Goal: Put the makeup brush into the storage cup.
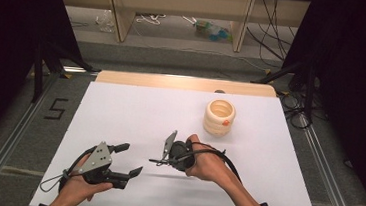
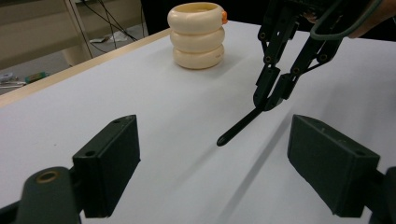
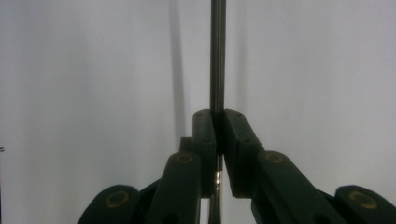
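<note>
My right gripper is shut on a thin dark rod near the middle of the white table. In the right gripper view the rod runs straight up from between the closed jaws of the right gripper. The left gripper view shows that gripper pointing down, the rod slanting to a rounded tip just above the table. My left gripper is open and empty at the front left, its own jaws wide apart. A cream holder of stacked rings stands at the back right.
A small orange piece sits on the holder's rim. Past the table's wooden far edge lie the floor, shelving legs and cables. Dark curtains and tripod legs flank both sides.
</note>
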Demonstrator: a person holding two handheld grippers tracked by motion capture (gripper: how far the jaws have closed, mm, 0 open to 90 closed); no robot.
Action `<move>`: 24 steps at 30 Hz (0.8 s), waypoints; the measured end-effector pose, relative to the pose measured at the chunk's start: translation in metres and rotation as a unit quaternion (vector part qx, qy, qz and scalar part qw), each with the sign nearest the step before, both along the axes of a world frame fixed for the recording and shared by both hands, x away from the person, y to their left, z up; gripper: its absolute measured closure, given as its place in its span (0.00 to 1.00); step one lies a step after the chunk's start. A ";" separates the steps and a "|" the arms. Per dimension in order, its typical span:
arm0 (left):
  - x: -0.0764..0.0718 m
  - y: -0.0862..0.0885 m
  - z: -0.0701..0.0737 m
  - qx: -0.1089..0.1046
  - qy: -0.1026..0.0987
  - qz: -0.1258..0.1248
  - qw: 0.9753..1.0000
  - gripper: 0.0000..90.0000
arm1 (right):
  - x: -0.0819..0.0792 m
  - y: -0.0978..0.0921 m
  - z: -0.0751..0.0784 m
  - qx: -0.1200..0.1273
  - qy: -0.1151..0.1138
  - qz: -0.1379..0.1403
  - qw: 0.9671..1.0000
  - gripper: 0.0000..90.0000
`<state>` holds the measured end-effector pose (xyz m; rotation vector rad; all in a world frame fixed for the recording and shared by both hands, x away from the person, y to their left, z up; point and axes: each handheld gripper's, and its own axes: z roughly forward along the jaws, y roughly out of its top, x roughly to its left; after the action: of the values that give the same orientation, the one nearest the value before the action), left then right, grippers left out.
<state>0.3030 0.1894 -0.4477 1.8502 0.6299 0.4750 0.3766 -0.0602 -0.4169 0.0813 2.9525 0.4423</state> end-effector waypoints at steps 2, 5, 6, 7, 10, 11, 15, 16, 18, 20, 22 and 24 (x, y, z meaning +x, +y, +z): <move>0.000 0.000 0.000 -0.001 0.001 -0.002 1.000 0.18 | -0.003 0.002 0.001 -0.003 0.003 -0.001 1.000 0.93; -0.001 -0.001 0.000 0.007 0.004 -0.009 1.000 0.19 | -0.006 0.003 0.002 -0.009 -0.003 0.007 1.000 0.93; -0.001 -0.002 -0.001 0.007 0.007 -0.013 1.000 0.19 | -0.007 0.004 0.003 -0.008 -0.004 0.007 1.000 0.93; -0.001 -0.002 -0.001 0.016 0.006 -0.017 1.000 0.19 | -0.009 0.005 0.003 -0.010 -0.001 0.003 1.000 0.93; -0.002 -0.005 -0.002 0.020 0.018 -0.022 0.999 0.19 | -0.011 0.007 0.002 -0.012 -0.005 0.015 1.000 0.93; -0.002 -0.006 -0.003 0.024 0.019 -0.027 0.999 0.19 | -0.011 0.007 0.002 -0.015 -0.005 0.021 1.000 0.93; -0.003 -0.008 -0.003 0.028 0.024 -0.032 0.999 0.19 | -0.015 0.010 0.002 -0.016 -0.003 0.017 1.000 0.93; -0.002 -0.008 -0.003 0.031 0.021 -0.038 0.999 0.19 | -0.016 0.010 0.003 -0.018 -0.002 0.021 1.000 0.93; -0.004 -0.009 -0.004 0.031 0.028 -0.037 0.998 0.19 | -0.018 0.012 0.003 -0.018 0.001 0.022 1.000 0.93; -0.003 -0.009 -0.004 0.035 0.026 -0.044 0.998 0.19 | -0.020 0.013 0.003 -0.019 -0.001 0.027 0.999 0.93; -0.004 -0.010 -0.005 0.038 0.032 -0.041 0.998 0.19 | -0.020 0.014 0.003 -0.021 -0.005 0.037 0.999 0.93; -0.004 -0.011 -0.005 0.037 0.037 -0.043 0.998 0.19 | -0.019 0.014 0.002 -0.025 -0.013 0.048 0.998 0.93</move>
<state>0.2987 0.1781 -0.4527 1.9631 0.5871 0.3793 0.3574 -0.0462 -0.4145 -0.0714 2.9491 0.3787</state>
